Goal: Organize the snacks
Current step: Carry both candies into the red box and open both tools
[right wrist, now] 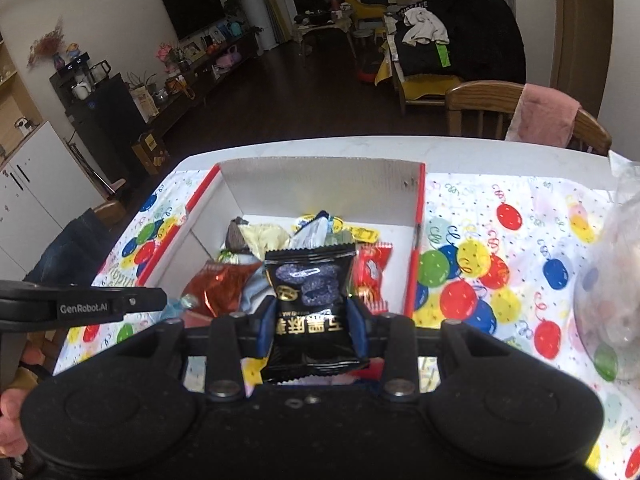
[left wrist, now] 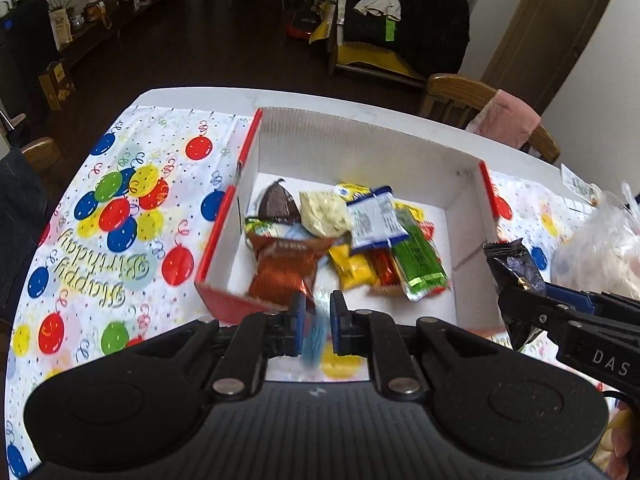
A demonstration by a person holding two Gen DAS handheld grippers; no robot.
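Note:
A white box with red edges (left wrist: 360, 148) (right wrist: 320, 176) sits on the table and holds several wrapped snacks, among them a brown foil pack (left wrist: 282, 272) (right wrist: 216, 284), a yellow pack (left wrist: 354, 266), a green pack (left wrist: 420, 264) and a red pack (right wrist: 372, 276). My left gripper (left wrist: 316, 312) hangs over the box's near wall, its jaws slightly apart, with a blurred light-blue packet (left wrist: 314, 338) (right wrist: 176, 304) between them. My right gripper (right wrist: 312, 320) (left wrist: 516, 292) is shut on a black snack packet (right wrist: 312, 304) (left wrist: 514, 264), held above the box's near right corner.
A balloon-print "Happy Birthday" cloth (left wrist: 120, 220) (right wrist: 500, 260) covers the table. A clear plastic bag (left wrist: 600, 248) (right wrist: 616, 280) lies at the right. Wooden chairs (left wrist: 472, 100) (right wrist: 488, 108) stand behind the table, one draped with a pink cloth.

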